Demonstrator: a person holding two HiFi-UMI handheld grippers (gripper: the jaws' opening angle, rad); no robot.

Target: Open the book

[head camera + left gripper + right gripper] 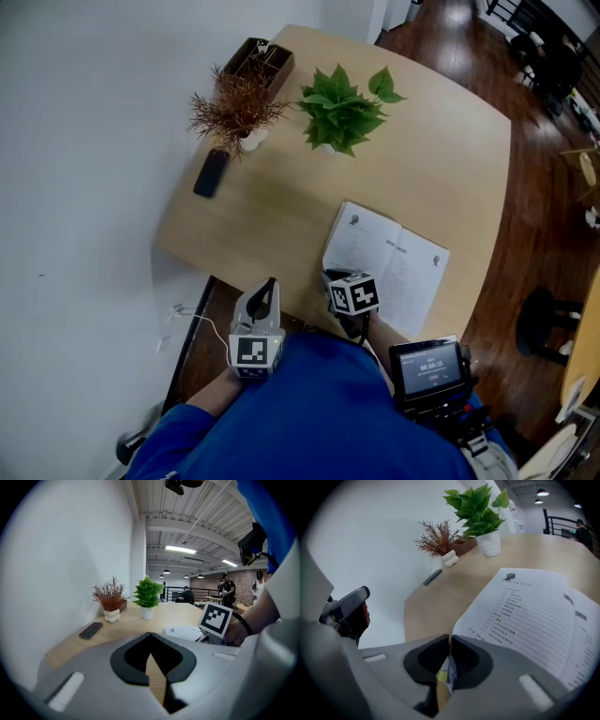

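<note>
The book (pixel 398 262) lies open on the wooden table (pixel 441 141), its white printed pages facing up near the front edge. My right gripper (pixel 330 277) is at the book's near left corner, shut on the edge of its left side; the thin edge shows pinched between the jaws in the right gripper view (pixel 450 639). The open pages (pixel 534 616) spread out to the right there. My left gripper (pixel 270 281) hovers at the table's front edge, left of the book, shut with nothing in it (pixel 150 634). The book (pixel 185 631) also shows in the left gripper view.
A green potted plant (pixel 342 108), a dry reddish plant (pixel 236 108) and a wooden box (pixel 258 61) stand at the table's far side. A dark phone (pixel 211 173) lies near the left edge by the white wall. A small screen device (pixel 429 367) hangs at the person's front.
</note>
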